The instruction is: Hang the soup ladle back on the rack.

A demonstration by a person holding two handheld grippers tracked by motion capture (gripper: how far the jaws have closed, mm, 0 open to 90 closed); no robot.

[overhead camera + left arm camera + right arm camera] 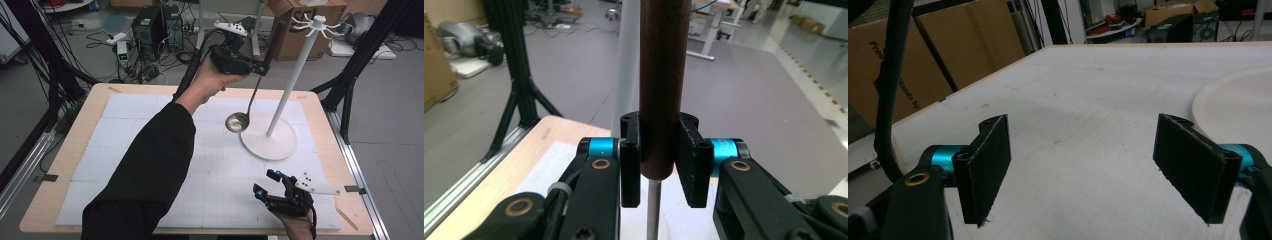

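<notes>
We inspect three views. High view: left hand-held gripper sits upper centre of frame, raised above the tabletop, w/ the person's black sleeve running up from bottom left. Its jaws are clamped on the dark wooden handle of a ladle. The handle goes up past the jaws; the thin metal shaft hangs down and left, ending in the steel bowl at mid-frame. We judge the bowl to be clear of the white mat, just left of the stand's round base.

Left hand-held gripper view: both black pads press on the brown handle near its lower end, one each side; handle upright in centre frame, metal shaft leaving below the jaws. Grip is firm, jaws as closed as the handle allows.

White hook stand: pole leans slightly, hooks at upper right, just right of the handle. Whether handle and pole touch, we cannot tell.

Right hand-held gripper: lower right of high view, on or just above the mat, near the base, well apart from the ladle. Right hand-held gripper view shows pads wide apart, nothing betw. them; base edge at right.
</notes>
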